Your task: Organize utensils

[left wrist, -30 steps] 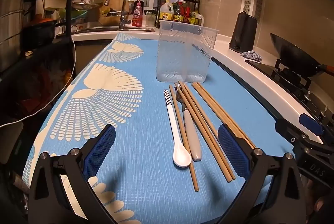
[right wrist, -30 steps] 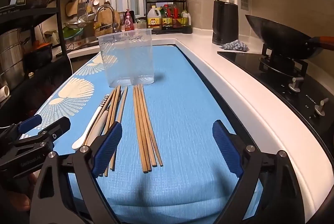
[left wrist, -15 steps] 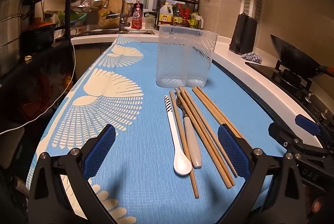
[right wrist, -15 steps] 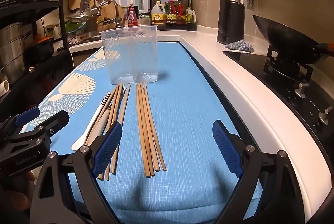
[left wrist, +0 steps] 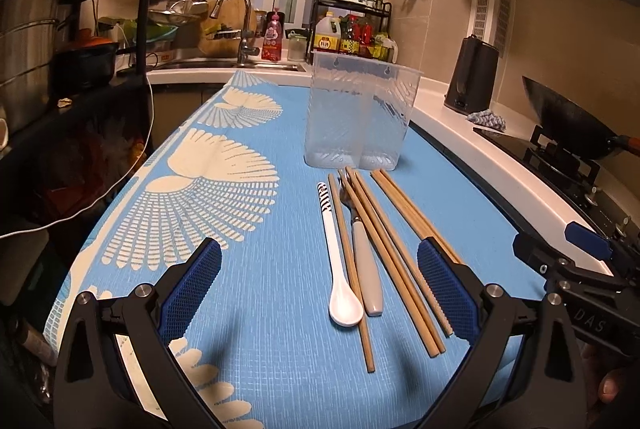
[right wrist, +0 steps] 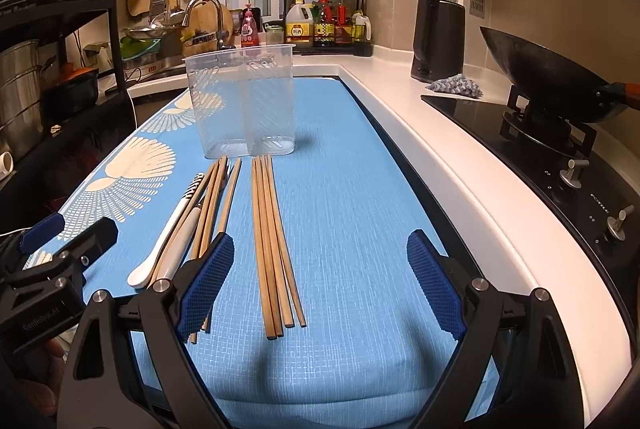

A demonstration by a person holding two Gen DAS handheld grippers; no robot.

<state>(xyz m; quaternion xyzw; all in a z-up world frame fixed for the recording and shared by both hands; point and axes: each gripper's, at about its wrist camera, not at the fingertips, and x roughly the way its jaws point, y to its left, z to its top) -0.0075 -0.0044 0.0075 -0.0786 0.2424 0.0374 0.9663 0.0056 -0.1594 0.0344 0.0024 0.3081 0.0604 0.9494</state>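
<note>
Utensils — chopsticks (right wrist: 272,241), spoon (left wrist: 338,269) and fork (left wrist: 364,261) — are laid on the tabletop (right wrist: 360,209) before an empty holder (right wrist: 244,105), while both grippers' fingers (left wrist: 192,285) (right wrist: 434,285) are held spread, grasping nothing.

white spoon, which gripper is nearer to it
Left. The spoon lies between the open left gripper's fingers, just ahead. The open right gripper sits off to its right, over the chopsticks.

A home kitchen; sink faucet (left wrist: 236,13), wok (right wrist: 548,85) on a gas hob (right wrist: 560,165), condiment rack (right wrist: 326,13).
</note>
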